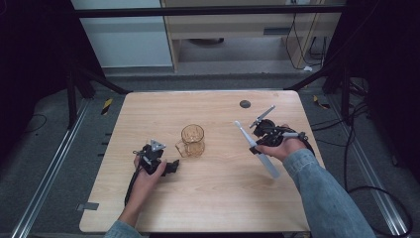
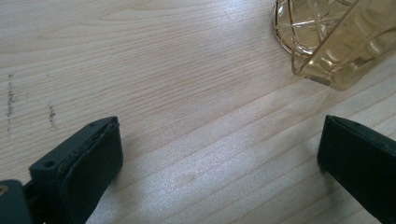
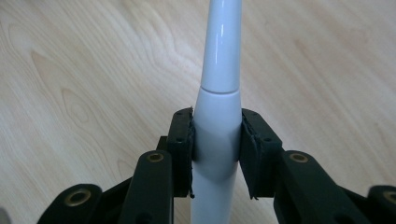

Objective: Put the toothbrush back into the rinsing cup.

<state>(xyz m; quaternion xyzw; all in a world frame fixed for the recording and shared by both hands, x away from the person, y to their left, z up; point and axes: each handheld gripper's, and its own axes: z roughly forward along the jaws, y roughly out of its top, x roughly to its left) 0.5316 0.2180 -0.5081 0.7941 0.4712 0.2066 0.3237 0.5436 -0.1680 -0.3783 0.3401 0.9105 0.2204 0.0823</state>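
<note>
While the right gripper (image 3: 216, 140) clamps the white toothbrush (image 1: 257, 148) at the table's right, its long axis slanting far-left to near-right, the amber glass mug (image 1: 192, 140) stands mid-table — nearer the left gripper (image 1: 171, 167), whose jaws gape wide, empty — just near-left of it.

The high view looks forward and down from above the person's side, taking in the whole light wooden table (image 1: 208, 198). The left gripper view sits very near that tabletop (image 2: 187, 93), facing the amber patterned glass mug (image 2: 336, 37), which the high view shows near the table's middle (image 1: 192, 140). The right gripper view looks closely along a white plastic electric toothbrush (image 3: 218, 116), seen right of the mug from above (image 1: 257, 148).
</note>
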